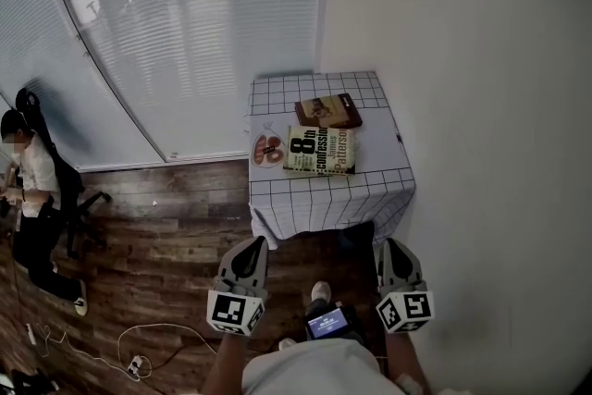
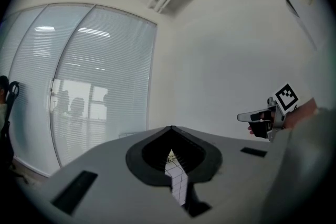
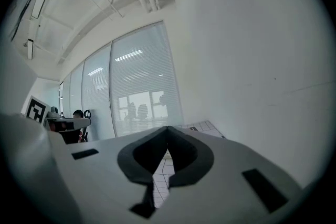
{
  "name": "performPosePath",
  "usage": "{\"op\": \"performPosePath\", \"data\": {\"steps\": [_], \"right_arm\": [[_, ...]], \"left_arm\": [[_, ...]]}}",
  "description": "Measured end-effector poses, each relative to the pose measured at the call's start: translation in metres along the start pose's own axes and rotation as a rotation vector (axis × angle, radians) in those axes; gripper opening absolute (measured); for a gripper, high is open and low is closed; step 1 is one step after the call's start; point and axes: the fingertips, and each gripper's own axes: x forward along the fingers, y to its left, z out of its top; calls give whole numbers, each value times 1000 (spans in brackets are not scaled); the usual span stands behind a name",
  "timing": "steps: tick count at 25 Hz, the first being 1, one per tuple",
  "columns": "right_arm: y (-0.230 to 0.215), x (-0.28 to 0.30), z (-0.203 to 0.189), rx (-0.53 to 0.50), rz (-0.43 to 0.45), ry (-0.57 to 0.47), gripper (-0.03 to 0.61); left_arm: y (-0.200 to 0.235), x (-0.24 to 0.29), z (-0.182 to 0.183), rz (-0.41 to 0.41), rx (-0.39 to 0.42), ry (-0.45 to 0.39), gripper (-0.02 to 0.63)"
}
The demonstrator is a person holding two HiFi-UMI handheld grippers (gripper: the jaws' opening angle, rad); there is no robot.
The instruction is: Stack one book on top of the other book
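Observation:
Two books lie on a small table with a white grid cloth in the corner. The larger, pale-green book is nearer me; a smaller brown book lies just behind it, its near edge touching or overlapping it. My left gripper and right gripper are held side by side over the floor, short of the table's front edge, both shut and empty. In the left gripper view the shut left gripper hides most of the table. The same holds for the right gripper in the right gripper view.
A round plate with brown pieces sits at the table's left edge beside the large book. White walls close the table's right and back. Glass with blinds runs along the left. A seated person and cables are far left on the wood floor.

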Motion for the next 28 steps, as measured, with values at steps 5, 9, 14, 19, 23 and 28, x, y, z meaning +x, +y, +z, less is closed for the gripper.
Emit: {"op": "performPosePath", "data": {"steps": [5,9,14,19,23,28], "right_arm": [[-24,34,6,7,-1,17,6],[-43,62,11,11,14,16,6],[-60,95,17,12,36,14,6],[-73,117,17,9,63,27,6],[-82,134,12,16,64,28,6],[-91,148,9,17,59,32,6]], "left_arm": [[8,42,3,14,9,14,6],[13,73,5,32,12,15,6],[19,108,4,53,18,25,6],[20,136,2,74,33,44,6],[27,151,-2,93,39,47,6],[34,165,-8,112,54,66,6]]}}
